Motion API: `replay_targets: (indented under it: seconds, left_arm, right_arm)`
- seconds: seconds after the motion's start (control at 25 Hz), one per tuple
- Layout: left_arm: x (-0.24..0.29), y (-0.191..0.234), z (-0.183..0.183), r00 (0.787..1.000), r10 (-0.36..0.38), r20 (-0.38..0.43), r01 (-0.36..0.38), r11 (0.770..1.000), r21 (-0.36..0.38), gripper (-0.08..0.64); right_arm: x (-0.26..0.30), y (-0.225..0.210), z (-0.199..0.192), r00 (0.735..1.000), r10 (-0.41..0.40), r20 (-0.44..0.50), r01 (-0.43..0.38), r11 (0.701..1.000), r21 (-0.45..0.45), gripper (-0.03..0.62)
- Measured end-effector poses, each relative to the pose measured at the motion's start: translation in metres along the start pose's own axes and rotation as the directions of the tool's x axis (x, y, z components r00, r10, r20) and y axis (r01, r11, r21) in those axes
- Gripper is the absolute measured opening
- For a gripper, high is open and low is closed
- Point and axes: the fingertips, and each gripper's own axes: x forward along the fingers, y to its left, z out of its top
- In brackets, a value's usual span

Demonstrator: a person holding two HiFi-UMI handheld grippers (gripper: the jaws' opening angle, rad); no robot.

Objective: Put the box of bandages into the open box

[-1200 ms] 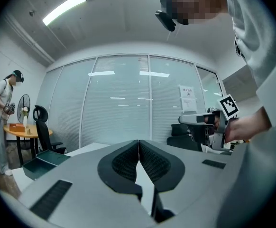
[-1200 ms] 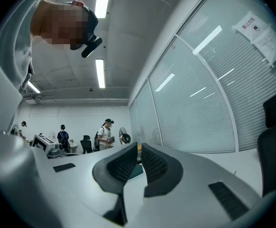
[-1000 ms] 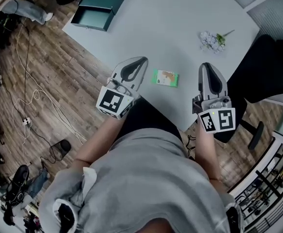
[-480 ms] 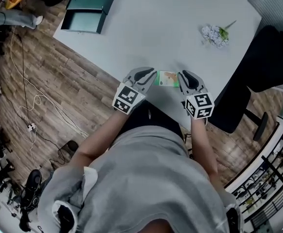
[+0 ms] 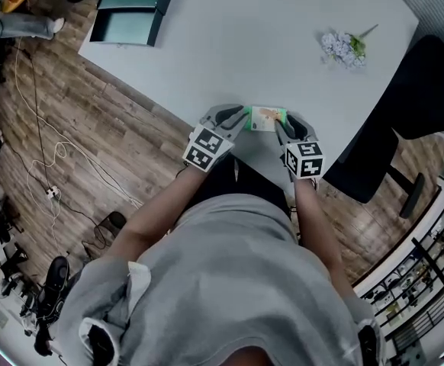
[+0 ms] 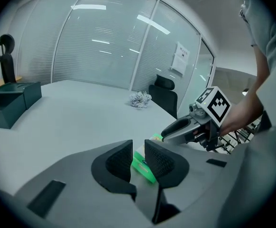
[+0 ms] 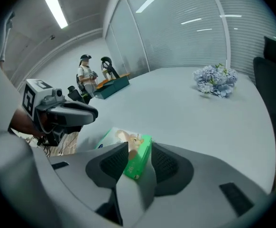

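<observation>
- The person's forearms are reaching forward and converging over the near corner of the bench (image 5: pixel 230 44); both tools are tilting down and forward, with their marker cubes facing up.
- The left tool (image 5: pixel 239 116) is pointing at the left end of the box of bandages (image 5: pixel 266 117); its jaws have just been opening and are standing a narrow way apart; the box's green edge is showing in the gap between them, and the pads are not clamping it.
- The right tool (image 5: pixel 283 125) is pointing at the box's right end; its jaws have just been opening and are standing wide, with a corner of the box lying between the pads, ungripped.
- The box of bandages is lying flat on the bench, close to the near corner, between the two tools.
- The open box (image 5: pixel 127 29) is sitting at the bench's far left edge, well apart from the bandages; bare bench top is stretching between them.
- A sprig of flowers (image 5: pixel 345 46) is lying near the far right edge; a black chair (image 5: pixel 405 120) is standing just beside the bench on the right; cables (image 5: pixel 46 151) are trailing over the wooden floor (image 5: pixel 107 120) on the left.
</observation>
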Motion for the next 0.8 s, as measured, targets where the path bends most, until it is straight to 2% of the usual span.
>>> replay_targets:
  seconds: [0.08,0.2,0.4,0.56,0.64,0.8]
  left_arm:
    - [0.001,0.000,-0.003,1.000,0.000,-0.011,0.000,1.000,-0.002,0.084]
    - [0.002,0.001,-0.008,1.000,0.001,-0.031,-0.002,1.000,-0.003,0.084]
    - [0.005,0.000,-0.015,0.999,0.017,-0.041,-0.019,0.999,-0.026,0.083]
    - [0.009,-0.002,-0.020,0.998,0.016,-0.062,-0.018,0.999,-0.037,0.086]
    - [0.012,-0.004,-0.021,0.997,0.010,-0.071,-0.013,0.999,-0.049,0.109]
    - [0.019,-0.007,-0.038,0.989,-0.002,-0.145,-0.011,0.996,-0.085,0.159]
  right_arm:
    - [0.000,-0.005,-0.002,1.000,-0.001,0.008,0.001,0.998,0.056,0.166]
    - [0.003,-0.006,-0.005,0.999,0.049,0.000,-0.048,0.990,0.132,0.161]
    - [0.003,-0.012,-0.007,0.992,0.124,0.033,-0.128,0.957,0.261,0.085]
    - [0.002,-0.015,-0.007,0.987,0.157,0.031,-0.159,0.944,0.288,0.072]
    - [0.001,-0.015,-0.006,0.986,0.162,0.027,-0.162,0.943,0.292,0.069]
    - [0.002,-0.015,-0.006,0.987,0.160,0.023,-0.160,0.946,0.281,0.071]
